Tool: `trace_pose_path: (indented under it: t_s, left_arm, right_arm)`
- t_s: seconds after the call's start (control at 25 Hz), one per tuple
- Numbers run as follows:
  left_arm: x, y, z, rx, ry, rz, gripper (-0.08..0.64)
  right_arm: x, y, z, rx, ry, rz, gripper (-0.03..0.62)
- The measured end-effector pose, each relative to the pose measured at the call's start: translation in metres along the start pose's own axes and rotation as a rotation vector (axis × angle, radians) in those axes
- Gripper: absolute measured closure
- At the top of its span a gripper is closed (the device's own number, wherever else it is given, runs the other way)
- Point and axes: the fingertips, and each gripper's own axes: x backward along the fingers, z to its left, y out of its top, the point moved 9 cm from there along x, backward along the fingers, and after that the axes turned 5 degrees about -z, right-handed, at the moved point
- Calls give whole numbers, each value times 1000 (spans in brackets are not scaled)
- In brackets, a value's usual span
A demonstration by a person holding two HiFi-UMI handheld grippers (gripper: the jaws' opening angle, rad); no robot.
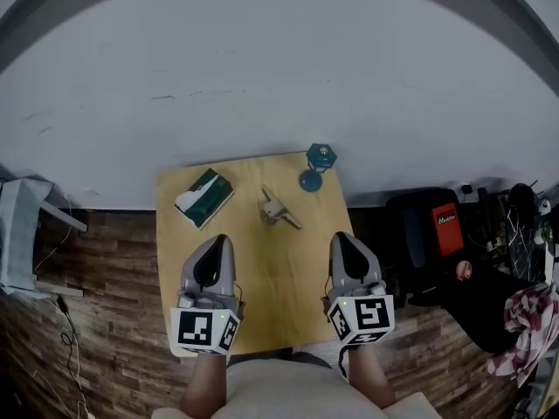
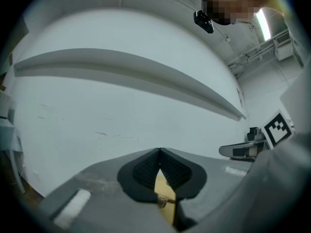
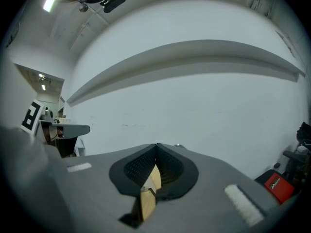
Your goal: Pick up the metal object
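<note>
The metal object [image 1: 278, 208], a small grey piece with a bar sticking out, lies on the square wooden table [image 1: 262, 278] beyond both grippers. In the head view my left gripper [image 1: 217, 239] hovers over the table's near left, its jaws together and nothing between them. My right gripper [image 1: 342, 236] hangs at the near right edge, jaws also together and empty. In the left gripper view the left gripper [image 2: 159, 150] has its pads meeting at the tip, and a sliver of the metal object [image 2: 165, 202] shows in the gap below. The right gripper [image 3: 156, 145] points at the white wall.
A green and white tissue pack [image 1: 203, 197] lies at the table's far left. A teal object [image 1: 320, 164] stands at the far right corner. A white wall [image 1: 279, 77] rises behind the table. Black bags and a red-labelled box [image 1: 446, 228] sit on the floor to the right.
</note>
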Motion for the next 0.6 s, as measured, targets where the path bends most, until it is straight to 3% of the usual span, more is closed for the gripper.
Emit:
trace_pose_path:
  t_s: [0.28, 0.6]
  left_arm:
    - [-16, -24, 6, -2, -17, 75, 558]
    - [-41, -61, 3, 4, -111, 231, 533]
  right_arm:
    - [-15, -20, -2, -12, 9, 71, 591]
    - [-28, -38, -5, -27, 10, 135, 591]
